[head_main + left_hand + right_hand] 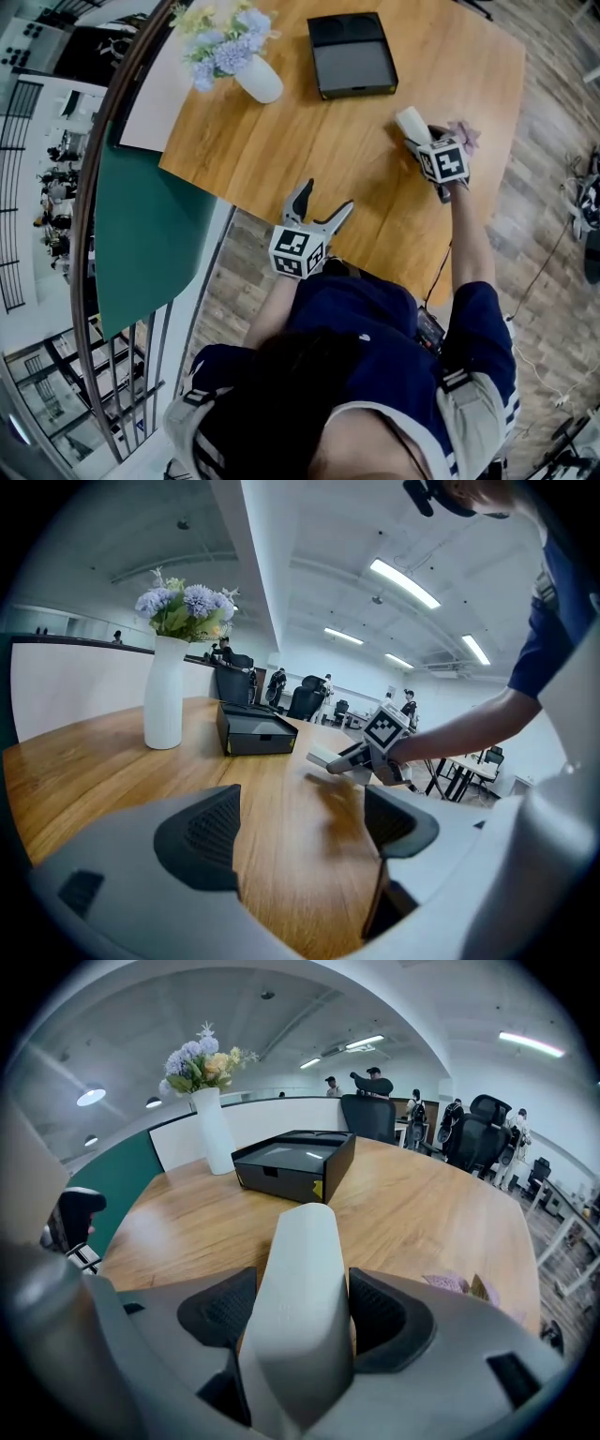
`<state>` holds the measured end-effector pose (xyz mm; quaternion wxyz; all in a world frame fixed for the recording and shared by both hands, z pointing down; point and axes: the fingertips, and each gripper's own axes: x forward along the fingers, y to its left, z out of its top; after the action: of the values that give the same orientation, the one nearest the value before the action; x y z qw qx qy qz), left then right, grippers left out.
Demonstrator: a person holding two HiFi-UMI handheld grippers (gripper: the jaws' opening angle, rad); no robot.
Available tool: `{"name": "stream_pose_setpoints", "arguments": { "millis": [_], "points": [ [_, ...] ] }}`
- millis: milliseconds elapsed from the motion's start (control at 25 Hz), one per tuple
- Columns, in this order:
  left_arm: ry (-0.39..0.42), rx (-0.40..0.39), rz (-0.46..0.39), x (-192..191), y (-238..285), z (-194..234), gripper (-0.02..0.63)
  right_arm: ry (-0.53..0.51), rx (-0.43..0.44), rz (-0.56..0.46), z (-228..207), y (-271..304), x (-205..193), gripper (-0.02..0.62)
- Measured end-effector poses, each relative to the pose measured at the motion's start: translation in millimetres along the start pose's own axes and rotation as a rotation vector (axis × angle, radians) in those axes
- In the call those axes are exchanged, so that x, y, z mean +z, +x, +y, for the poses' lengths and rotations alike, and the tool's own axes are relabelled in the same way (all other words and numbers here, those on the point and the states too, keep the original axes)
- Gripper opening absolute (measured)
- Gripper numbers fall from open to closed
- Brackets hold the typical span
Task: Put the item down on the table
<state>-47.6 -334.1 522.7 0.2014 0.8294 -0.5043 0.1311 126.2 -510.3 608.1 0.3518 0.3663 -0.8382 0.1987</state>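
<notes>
My right gripper [300, 1321] is shut on a pale grey-white oblong item [300, 1297], which sticks out forward between the two dark pads. From the head view, that gripper [417, 131] holds the item [410, 123] over the right part of the wooden table [309, 141]. In the left gripper view the item [323, 758] hangs just above the tabletop, tilted down. My left gripper [326, 197] is open near the table's front edge, with only bare wood showing between its pads [202, 836].
A black open box [352, 54] lies at the far middle of the table. A white vase with flowers [253, 75] stands at the far left. A small pink thing [464, 133] lies beside the right gripper. Office chairs and people are in the background.
</notes>
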Motion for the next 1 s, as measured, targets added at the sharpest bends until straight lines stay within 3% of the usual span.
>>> {"name": "stream_pose_setpoints", "arguments": {
  "millis": [200, 440, 840, 1000],
  "points": [
    [-0.004, 0.029, 0.030, -8, -6, 10, 0.413, 0.037, -0.011, 0.027, -4, 15, -13, 0.316],
    [-0.092, 0.068, -0.006, -8, -11, 19, 0.413, 0.033, 0.000, 0.094, -9, 24, -28, 0.319],
    [-0.109, 0.085, 0.008, -18, -17, 17, 0.411, 0.040, -0.003, 0.108, -7, 23, -28, 0.324],
    [-0.112, 0.087, 0.006, -19, -20, 17, 0.413, 0.070, -0.015, 0.079, -7, 17, -24, 0.359]
  ]
}}
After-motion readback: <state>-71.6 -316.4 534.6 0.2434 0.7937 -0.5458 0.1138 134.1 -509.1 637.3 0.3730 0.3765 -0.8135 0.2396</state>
